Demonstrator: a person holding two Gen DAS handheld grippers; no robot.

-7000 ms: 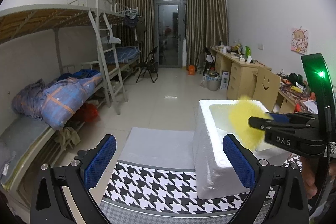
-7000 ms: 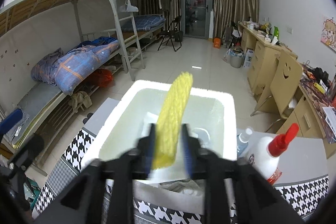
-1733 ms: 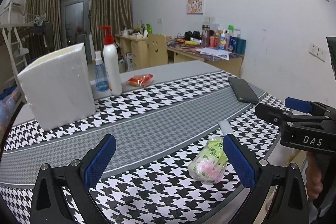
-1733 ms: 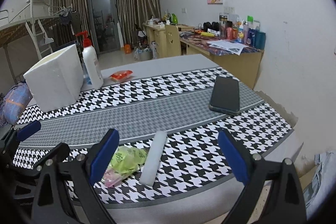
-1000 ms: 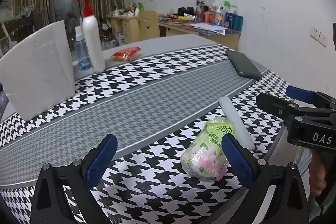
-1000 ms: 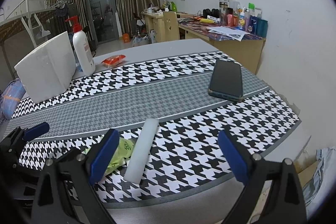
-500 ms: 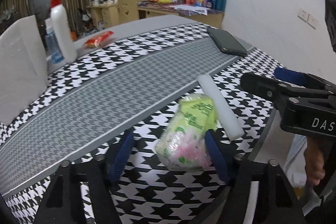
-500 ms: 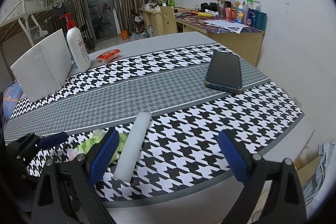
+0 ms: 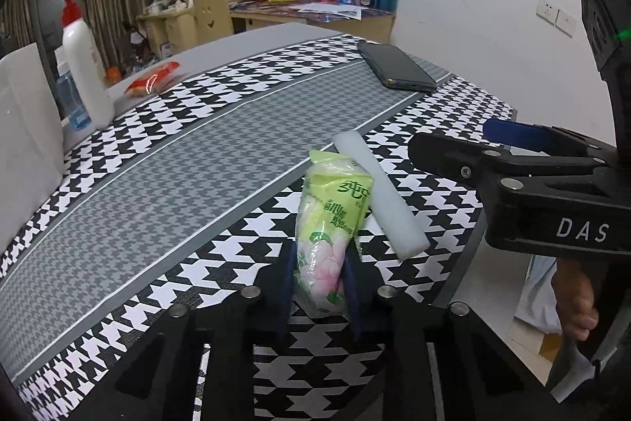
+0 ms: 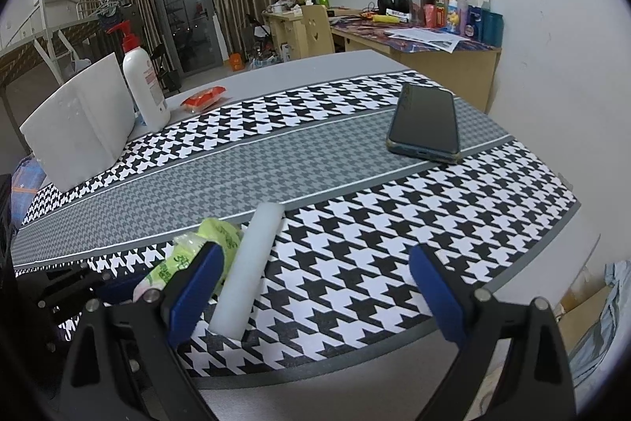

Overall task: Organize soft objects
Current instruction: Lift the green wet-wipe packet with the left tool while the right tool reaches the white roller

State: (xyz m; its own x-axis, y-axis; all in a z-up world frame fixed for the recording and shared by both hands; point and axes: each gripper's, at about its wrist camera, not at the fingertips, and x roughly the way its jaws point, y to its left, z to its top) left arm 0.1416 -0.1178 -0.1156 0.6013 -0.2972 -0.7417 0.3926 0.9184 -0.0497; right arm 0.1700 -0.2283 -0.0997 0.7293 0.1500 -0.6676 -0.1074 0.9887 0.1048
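The left gripper [image 9: 320, 281] is clamping the lower end of a green tissue pack [image 9: 333, 219], its blue fingers [image 9: 290, 273] having just been closing and now pressing both sides of the soft wrapper. The pack is sitting near the front edge of the desk [image 9: 165, 184], on the houndstooth cloth, leaning up toward 12 o'clock. A white foam roll [image 9: 380, 202] is lying just beside the pack at its 2 o'clock, touching it along one side. In the right wrist view, the right gripper [image 10: 315, 289] is hovering with fingers [image 10: 197, 287] spread wide and nothing between the pads; the foam roll [image 10: 250, 269] is lying just inside its left finger, and the tissue pack [image 10: 189, 255] is showing at 9 o'clock behind that finger. A dark phone [image 10: 426, 123] is resting at 1 o'clock, well apart. A white foam box [image 10: 79, 125] and a pump bottle [image 10: 144, 85] are standing at 10 o'clock.
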